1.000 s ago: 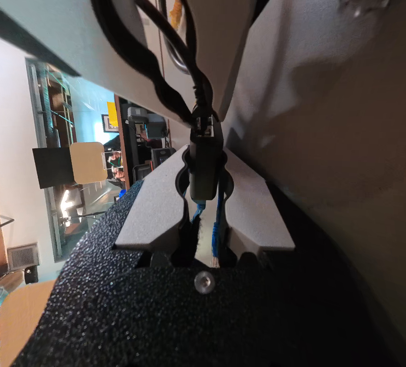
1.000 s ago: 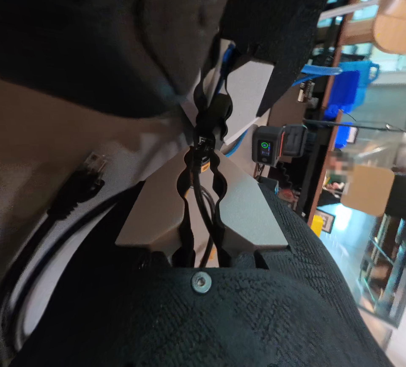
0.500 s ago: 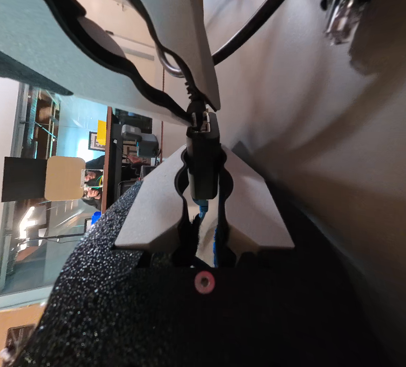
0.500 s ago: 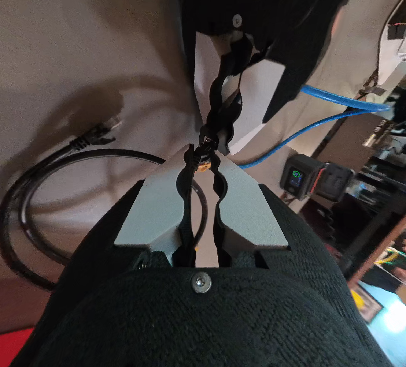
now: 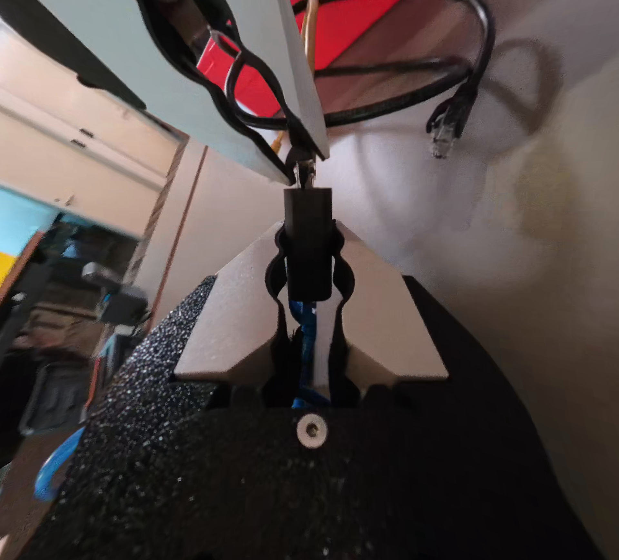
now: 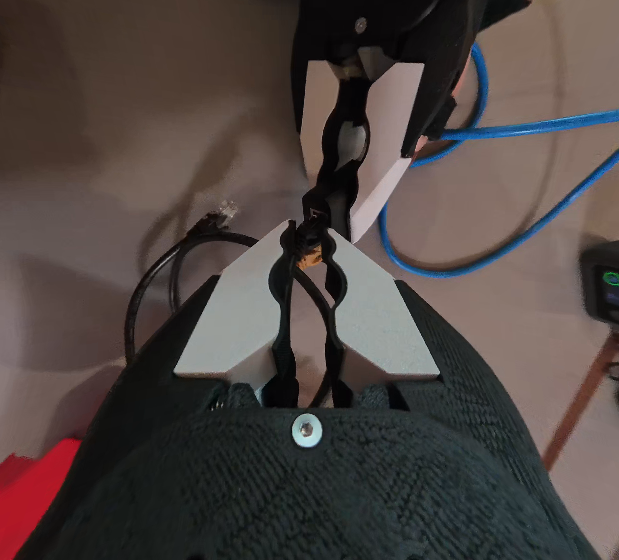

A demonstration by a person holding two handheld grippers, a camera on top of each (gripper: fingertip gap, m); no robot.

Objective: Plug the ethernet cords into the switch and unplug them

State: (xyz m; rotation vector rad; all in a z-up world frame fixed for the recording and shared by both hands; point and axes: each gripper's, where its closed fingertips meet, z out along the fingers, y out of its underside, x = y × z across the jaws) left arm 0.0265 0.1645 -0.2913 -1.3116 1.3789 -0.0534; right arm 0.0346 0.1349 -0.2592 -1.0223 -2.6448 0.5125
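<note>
As tools rolled, plug stayed seated.

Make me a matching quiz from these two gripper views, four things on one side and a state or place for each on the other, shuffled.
Things:
1. black switch
2. black cord plug
3. loose plug
4. blue cord

States or places:
A. lying free on the table
B. looped on the table
C. clamped in the left gripper
D. pinched by the right gripper

Pairs: 1-C, 2-D, 3-A, 4-B
</note>
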